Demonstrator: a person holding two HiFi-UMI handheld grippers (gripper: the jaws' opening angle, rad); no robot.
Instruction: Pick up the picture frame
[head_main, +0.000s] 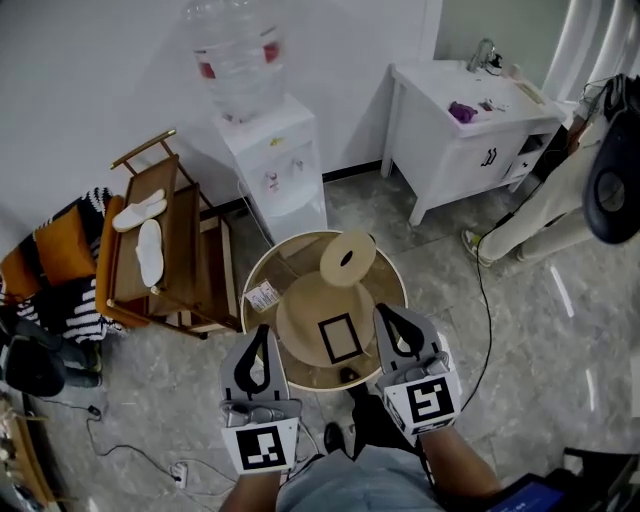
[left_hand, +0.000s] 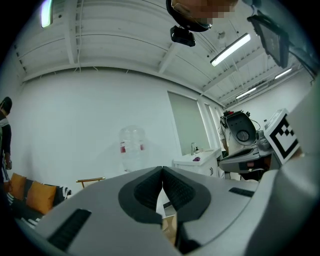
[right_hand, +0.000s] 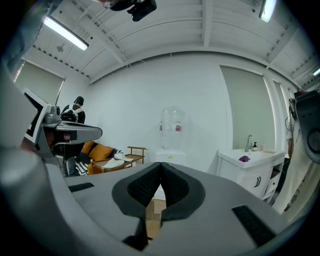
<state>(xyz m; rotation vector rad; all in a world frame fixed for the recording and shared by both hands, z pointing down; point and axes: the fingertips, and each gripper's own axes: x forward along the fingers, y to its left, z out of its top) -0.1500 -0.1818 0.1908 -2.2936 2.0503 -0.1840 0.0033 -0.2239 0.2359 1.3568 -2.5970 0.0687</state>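
Note:
A small black picture frame (head_main: 340, 338) lies flat on the tan upper tier of a round glass-topped table (head_main: 262, 268) in the head view. My left gripper (head_main: 259, 331) hangs at the table's near left rim, its jaws shut with nothing between them. My right gripper (head_main: 391, 313) is just right of the frame, jaws pressed together and empty. In the left gripper view the left gripper (left_hand: 162, 171) shows its dark pads touching. In the right gripper view the right gripper (right_hand: 160, 165) also shows closed pads. The frame is hidden in both gripper views.
A round tan disc (head_main: 347, 257) stands at the table's far side. A water dispenser (head_main: 270, 160) stands behind it. A wooden rack with white slippers (head_main: 150, 240) is at left and a white sink cabinet (head_main: 465, 135) at right. A person (head_main: 540, 215) stands far right.

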